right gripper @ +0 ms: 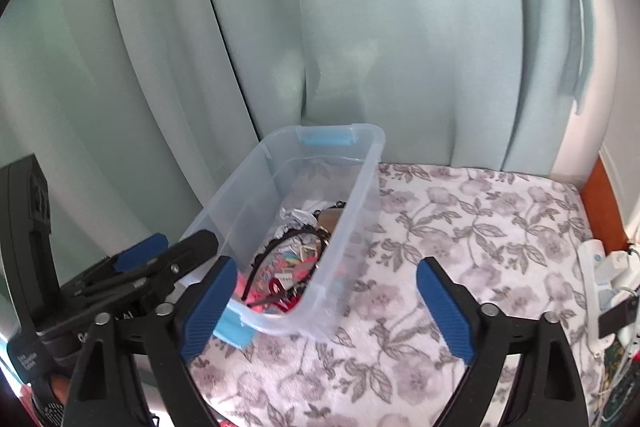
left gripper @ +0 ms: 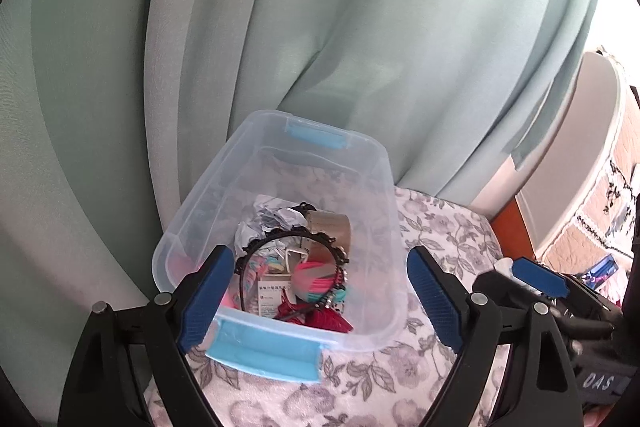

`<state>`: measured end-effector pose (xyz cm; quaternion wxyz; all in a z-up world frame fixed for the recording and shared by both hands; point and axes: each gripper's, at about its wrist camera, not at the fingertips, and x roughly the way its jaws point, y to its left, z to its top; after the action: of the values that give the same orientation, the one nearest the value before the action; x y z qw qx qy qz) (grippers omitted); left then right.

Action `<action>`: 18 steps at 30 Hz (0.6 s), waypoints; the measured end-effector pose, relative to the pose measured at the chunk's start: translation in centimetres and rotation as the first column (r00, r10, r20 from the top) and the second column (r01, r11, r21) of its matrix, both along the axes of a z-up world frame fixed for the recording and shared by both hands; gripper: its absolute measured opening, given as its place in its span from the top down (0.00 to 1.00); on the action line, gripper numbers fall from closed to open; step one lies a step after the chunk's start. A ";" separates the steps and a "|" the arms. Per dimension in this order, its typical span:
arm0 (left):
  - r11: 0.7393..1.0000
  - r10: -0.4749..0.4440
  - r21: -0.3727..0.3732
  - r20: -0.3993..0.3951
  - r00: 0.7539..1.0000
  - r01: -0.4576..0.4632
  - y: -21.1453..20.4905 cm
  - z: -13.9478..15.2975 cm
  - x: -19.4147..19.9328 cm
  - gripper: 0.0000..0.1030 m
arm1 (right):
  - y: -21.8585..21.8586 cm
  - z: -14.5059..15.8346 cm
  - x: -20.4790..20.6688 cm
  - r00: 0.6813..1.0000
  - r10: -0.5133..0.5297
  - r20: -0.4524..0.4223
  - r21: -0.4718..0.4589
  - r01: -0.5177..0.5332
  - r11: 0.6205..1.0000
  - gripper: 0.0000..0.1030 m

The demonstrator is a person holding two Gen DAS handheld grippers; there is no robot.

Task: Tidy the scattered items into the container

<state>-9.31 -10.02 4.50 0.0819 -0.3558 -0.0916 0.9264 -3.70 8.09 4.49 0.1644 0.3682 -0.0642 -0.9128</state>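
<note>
**Both tools hanging wide, nothing held**

Left tool (left gripper: 316, 307) and right tool (right gripper: 326, 311) are gaping empty before the bin (left gripper: 384, 211) on the bed (right gripper: 460, 227). Items are lying inside; scanning the bedspread for strays seems wise.

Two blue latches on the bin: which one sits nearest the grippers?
The blue latch on the clear bin's near short end, just past the open left gripper. The other blue latch is on the far end, by the green curtain.

Both wrist cams sit close, angled down at the same clear plastic bin with blue latches (left gripper: 372, 163); right one's view (right gripper: 360, 187) is offset sideways.
</note>
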 end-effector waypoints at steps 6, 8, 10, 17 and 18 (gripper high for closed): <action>0.999 -0.025 -0.037 -0.010 1.000 0.025 1.7 0.6 1.7 0.10 | 2.2 -0.1 1.8 0.999 -0.046 0.005 0.007 0.046 0.999 0.00; 0.998 -0.037 -0.050 -0.006 0.999 0.036 2.4 0.7 2.2 0.10 | 3.1 -0.2 2.3 0.997 -0.070 0.011 0.001 0.070 0.998 0.00; 0.997 -0.054 -0.060 -0.002 0.999 0.053 3.2 0.8 2.6 0.10 | 4.2 -0.3 2.8 0.996 -0.090 0.017 -0.006 0.090 0.996 0.00; 0.993 -0.070 -0.095 0.019 0.997 0.071 5.7 0.9 3.9 0.10 | 6.8 -0.4 4.7 0.992 -0.126 0.024 -0.015 0.127 0.992 0.00; 0.992 -0.073 -0.097 0.023 0.997 0.075 6.0 0.9 4.1 0.10 | 7.0 -0.3 5.0 0.991 -0.132 0.025 -0.015 0.133 0.991 0.00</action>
<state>-5.22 -3.99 5.41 0.0979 -0.3714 -0.0338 0.9227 1.27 15.14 4.16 0.1056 0.3727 -0.0980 -0.9167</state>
